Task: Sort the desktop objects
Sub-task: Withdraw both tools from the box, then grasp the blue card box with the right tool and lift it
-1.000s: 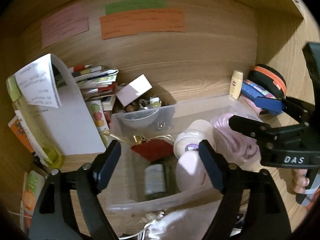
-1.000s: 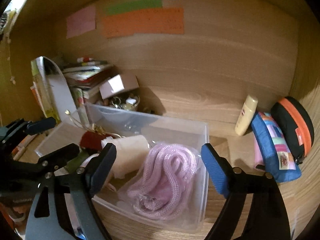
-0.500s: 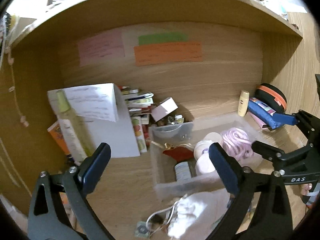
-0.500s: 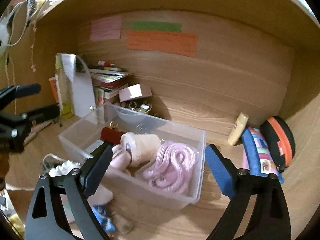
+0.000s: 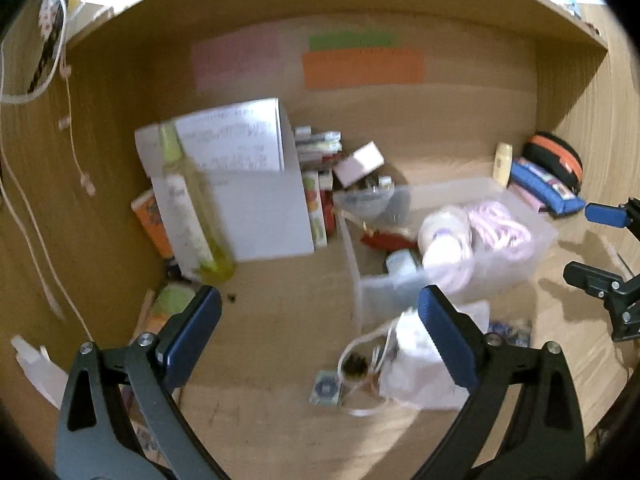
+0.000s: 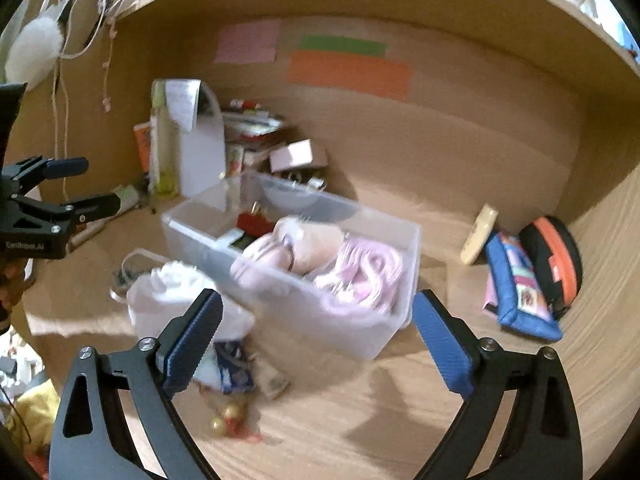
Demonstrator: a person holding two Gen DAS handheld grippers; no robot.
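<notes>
Gold baubles (image 6: 224, 418) show only rightward — left view lacks them.

**Paper notes and hanging cords around the wooden alcove**

Straight ahead of the left tongs (image 5: 316, 296), on the wooden back panel (image 5: 460, 128), a pink note (image 5: 236, 60) sits left of a green strip (image 5: 352, 40), with an orange strip (image 5: 362, 68) just beneath the green one. Their writing is blurred. Up and to the left of the right tongs (image 6: 316, 300), a white fluffy ball (image 6: 34, 56) hangs beside thin strings (image 6: 60, 92).
</notes>
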